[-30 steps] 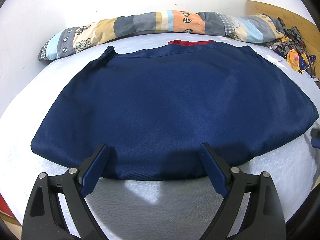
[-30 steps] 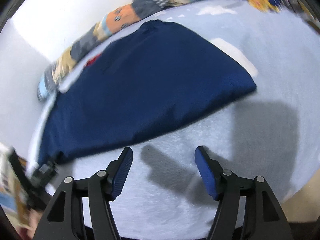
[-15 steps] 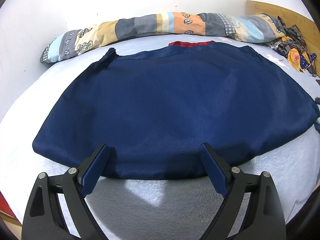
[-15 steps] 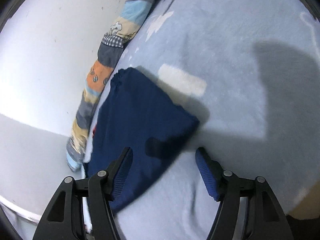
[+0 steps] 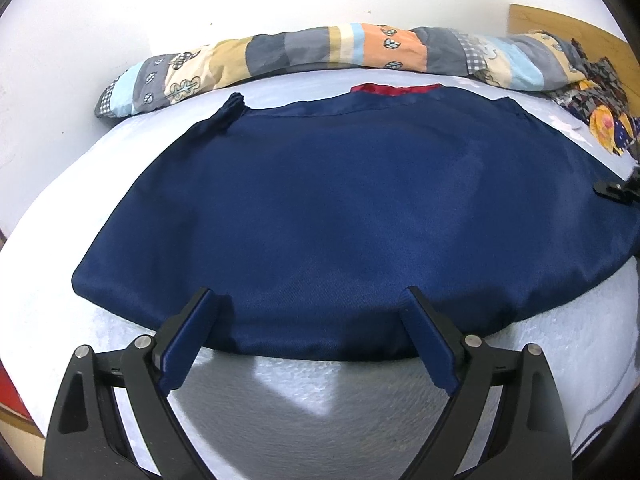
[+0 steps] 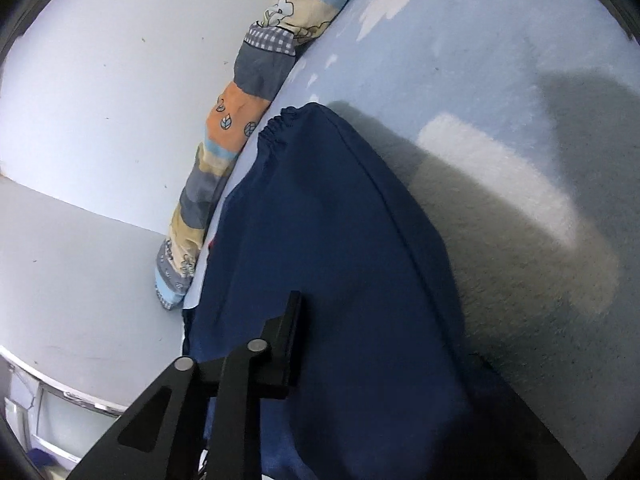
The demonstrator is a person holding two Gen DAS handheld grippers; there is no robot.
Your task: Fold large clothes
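Note:
A large navy blue garment (image 5: 352, 216) with a red lining strip (image 5: 394, 89) at its far edge lies flat on the pale blue bed (image 5: 280, 412). My left gripper (image 5: 312, 334) is open, its fingers over the garment's near hem, holding nothing. In the right wrist view the garment (image 6: 340, 240) fills the lower middle; only the left finger (image 6: 290, 340) shows, resting on the cloth. The other finger is hidden under the fabric. The right gripper also shows in the left wrist view (image 5: 616, 190) at the garment's right edge.
A rolled patchwork quilt (image 5: 320, 56) lies along the white wall behind the garment, also in the right wrist view (image 6: 236, 128). A patterned cloth pile (image 5: 600, 108) sits at the far right by a wooden headboard (image 5: 560, 24).
My right gripper has moved in onto the garment's right side, and the cloth now covers one finger. My left gripper has stayed open at the near hem.

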